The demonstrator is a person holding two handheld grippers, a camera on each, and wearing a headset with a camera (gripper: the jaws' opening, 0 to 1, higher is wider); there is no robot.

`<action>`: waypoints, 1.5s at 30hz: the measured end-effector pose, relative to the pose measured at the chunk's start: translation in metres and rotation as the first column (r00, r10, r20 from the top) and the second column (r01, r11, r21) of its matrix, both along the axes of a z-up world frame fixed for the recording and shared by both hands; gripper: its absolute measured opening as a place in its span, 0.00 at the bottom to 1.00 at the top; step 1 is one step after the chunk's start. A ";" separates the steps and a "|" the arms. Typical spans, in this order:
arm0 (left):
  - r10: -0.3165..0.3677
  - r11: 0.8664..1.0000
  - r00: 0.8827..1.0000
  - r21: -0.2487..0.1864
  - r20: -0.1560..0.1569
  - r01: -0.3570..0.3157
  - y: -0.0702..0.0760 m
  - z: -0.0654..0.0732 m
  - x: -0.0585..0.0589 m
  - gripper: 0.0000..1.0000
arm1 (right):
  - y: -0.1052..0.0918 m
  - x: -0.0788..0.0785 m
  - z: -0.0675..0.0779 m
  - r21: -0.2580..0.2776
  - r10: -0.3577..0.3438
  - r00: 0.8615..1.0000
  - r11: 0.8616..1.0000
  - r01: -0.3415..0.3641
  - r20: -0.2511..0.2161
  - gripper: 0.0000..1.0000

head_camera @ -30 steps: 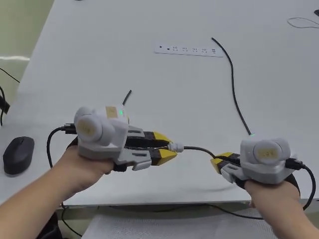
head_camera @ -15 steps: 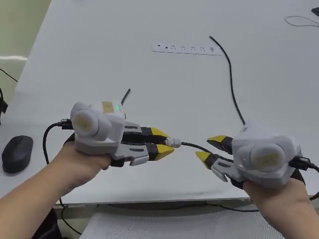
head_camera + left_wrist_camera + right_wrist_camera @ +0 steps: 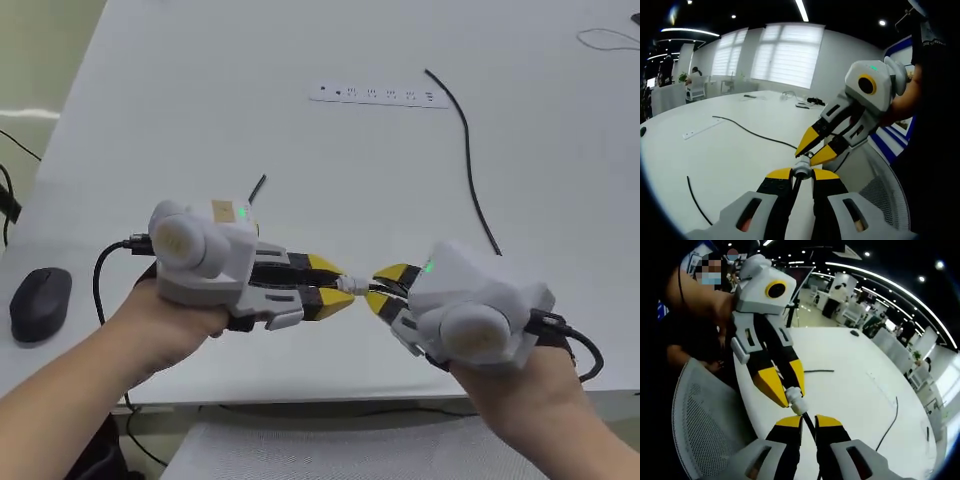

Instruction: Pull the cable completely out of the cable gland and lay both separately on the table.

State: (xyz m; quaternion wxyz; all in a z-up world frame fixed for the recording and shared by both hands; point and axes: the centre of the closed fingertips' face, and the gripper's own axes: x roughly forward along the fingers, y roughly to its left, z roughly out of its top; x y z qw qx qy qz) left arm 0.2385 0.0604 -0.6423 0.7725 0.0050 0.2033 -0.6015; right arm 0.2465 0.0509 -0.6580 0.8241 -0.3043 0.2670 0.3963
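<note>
Over the near edge of the white bench [image 3: 300,150], the fingers of the left gripper [image 3: 342,289] pinch the small white plastic cable gland [image 3: 351,287], and its thin black cable [image 3: 810,425] runs right, between the part-open fingers of the right gripper [image 3: 381,288].

- The right claw [image 3: 808,419] had its jaws on either side of the cable [image 3: 809,426], yet you couldn't make out whether they pinched it or merely flanked it. Lower down, the cable sank out of sight between them.
- Your left claw [image 3: 802,174] clamped the cable gland [image 3: 801,167] and swallowed its rear, so just the white front end poked out at the tips.
- In the head view, the right claw's body covered the near end of the long black lead [image 3: 467,150] lying on the bench [image 3: 200,120].
- A thin wire [image 3: 603,42] at the far right corner was cut off by the picture's edge.
- The sockets of the power strip [image 3: 378,96] were too small for you to count.
</note>
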 end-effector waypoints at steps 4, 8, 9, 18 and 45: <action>0.000 1.000 1.000 0.005 0.001 0.000 0.000 -0.001 0.000 0.15 | 0.000 0.000 -0.002 0.016 -0.008 1.000 1.000 0.008 -0.007 0.03; -0.001 1.000 1.000 0.007 0.005 0.001 0.000 -0.002 0.000 0.15 | -0.001 0.000 -0.002 0.026 -0.020 1.000 0.999 0.021 -0.014 0.03; 0.001 1.000 1.000 0.005 0.005 -0.001 0.000 -0.001 0.000 0.15 | -0.001 0.001 -0.002 0.030 -0.025 1.000 0.999 0.025 -0.015 0.03; 0.011 1.000 1.000 -0.002 0.008 -0.011 0.003 0.000 0.004 0.14 | -0.010 0.005 -0.004 0.052 -0.070 0.997 0.996 0.072 -0.045 0.01; 0.010 1.000 1.000 -0.002 0.007 -0.010 0.006 0.000 0.007 0.14 | -0.084 0.013 -0.059 0.109 -0.327 0.926 0.930 0.350 -0.189 0.00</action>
